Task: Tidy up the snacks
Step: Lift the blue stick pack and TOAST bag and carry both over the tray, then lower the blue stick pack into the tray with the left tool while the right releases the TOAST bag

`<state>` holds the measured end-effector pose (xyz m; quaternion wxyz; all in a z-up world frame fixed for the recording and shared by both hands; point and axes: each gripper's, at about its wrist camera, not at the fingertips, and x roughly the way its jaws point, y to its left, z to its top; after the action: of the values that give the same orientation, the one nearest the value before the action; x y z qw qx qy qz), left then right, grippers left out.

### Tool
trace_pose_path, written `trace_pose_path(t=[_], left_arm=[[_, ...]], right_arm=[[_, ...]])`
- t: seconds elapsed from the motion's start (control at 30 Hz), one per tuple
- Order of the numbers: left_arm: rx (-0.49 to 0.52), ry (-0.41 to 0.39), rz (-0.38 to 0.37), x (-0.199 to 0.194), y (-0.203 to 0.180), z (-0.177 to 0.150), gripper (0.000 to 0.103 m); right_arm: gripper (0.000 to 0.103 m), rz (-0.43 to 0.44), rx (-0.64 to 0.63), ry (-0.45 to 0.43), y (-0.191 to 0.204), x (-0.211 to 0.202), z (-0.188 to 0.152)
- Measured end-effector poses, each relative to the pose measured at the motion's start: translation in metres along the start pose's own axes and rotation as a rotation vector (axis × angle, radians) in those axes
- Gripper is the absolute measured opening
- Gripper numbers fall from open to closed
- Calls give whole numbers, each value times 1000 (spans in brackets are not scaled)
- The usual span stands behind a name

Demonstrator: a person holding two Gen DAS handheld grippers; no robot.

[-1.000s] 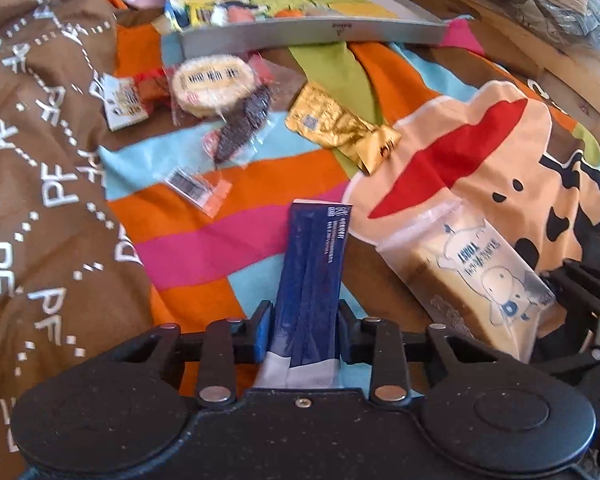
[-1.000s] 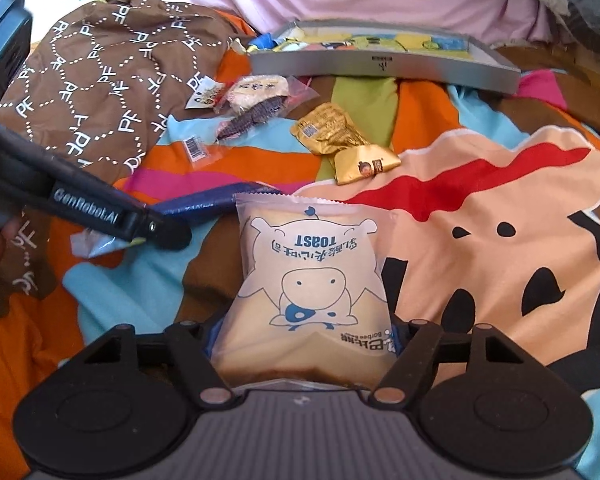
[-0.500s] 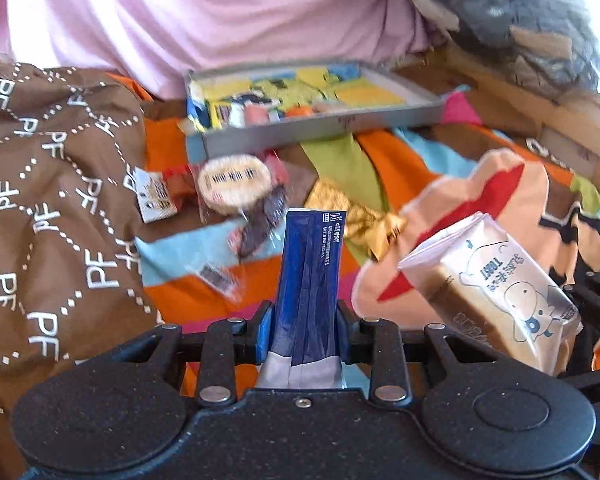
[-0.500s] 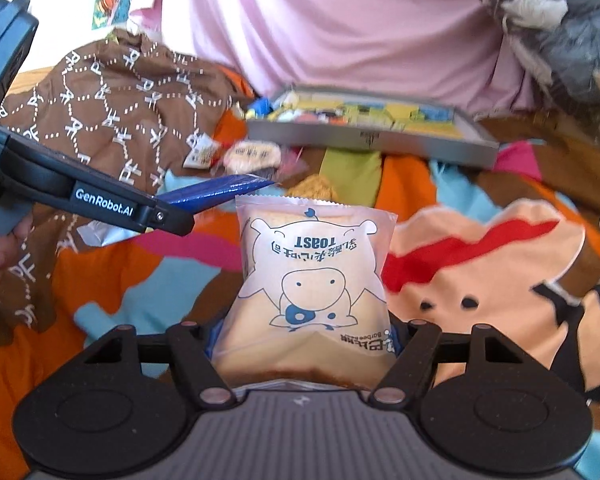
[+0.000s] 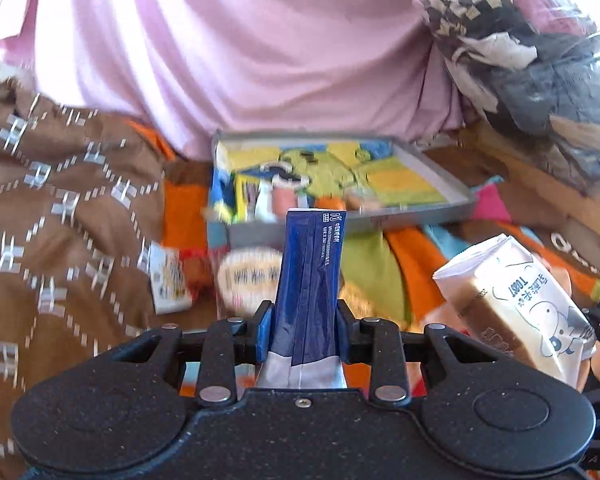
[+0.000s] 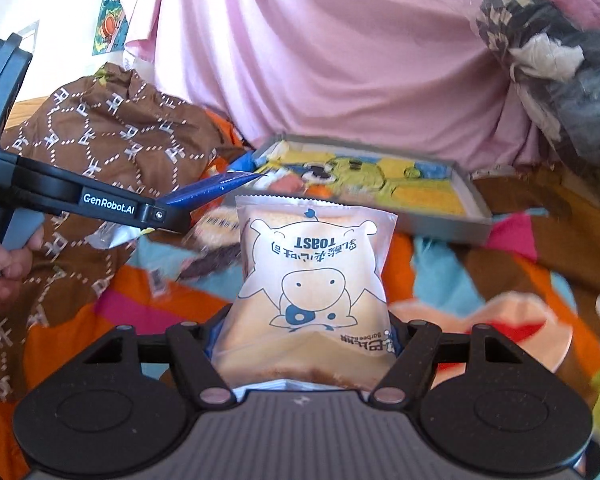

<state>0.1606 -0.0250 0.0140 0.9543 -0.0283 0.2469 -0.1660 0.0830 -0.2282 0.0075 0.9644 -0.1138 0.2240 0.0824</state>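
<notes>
My left gripper (image 5: 303, 330) is shut on a long dark blue sachet (image 5: 310, 280) that stands up between its fingers, lifted off the bed. The right gripper (image 6: 306, 340) is shut on a pale toast packet (image 6: 312, 276) with a cartoon cow print, also held in the air. That toast packet (image 5: 520, 304) shows at the right of the left wrist view. The left gripper (image 6: 172, 216) with the blue sachet (image 6: 216, 188) appears at the left of the right wrist view. Ahead lies a shallow grey tray (image 5: 452, 210) with a yellow cartoon lining and several small snacks in its left end.
A round biscuit pack (image 5: 248, 276) and a small white packet (image 5: 168, 280) lie on the colourful blanket before the tray (image 6: 440, 224). A brown patterned cloth (image 5: 52, 220) is heaped at the left, pink fabric (image 5: 240, 48) behind, a bundle of clothes (image 5: 540, 60) at the right. A hand (image 6: 8, 256) holds the left gripper.
Both grippers have risen off the blanket and moved toward the tray, each keeping its packet. The view now tilts up toward the pink fabric.
</notes>
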Motion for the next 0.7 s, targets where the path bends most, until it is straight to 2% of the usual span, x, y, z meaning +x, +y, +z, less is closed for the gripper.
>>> trace_pose_path(t=[0.33, 0.5, 0.7], left_arm=[[3, -45, 5, 47, -3, 73, 33], [19, -58, 35, 72, -5, 104, 34], [-5, -45, 60, 109, 0, 132, 33]], right_arm=[[74, -48, 12, -75, -52, 42, 54], [74, -84, 52, -110, -79, 73, 76], [74, -130, 58, -103, -98, 117, 94]])
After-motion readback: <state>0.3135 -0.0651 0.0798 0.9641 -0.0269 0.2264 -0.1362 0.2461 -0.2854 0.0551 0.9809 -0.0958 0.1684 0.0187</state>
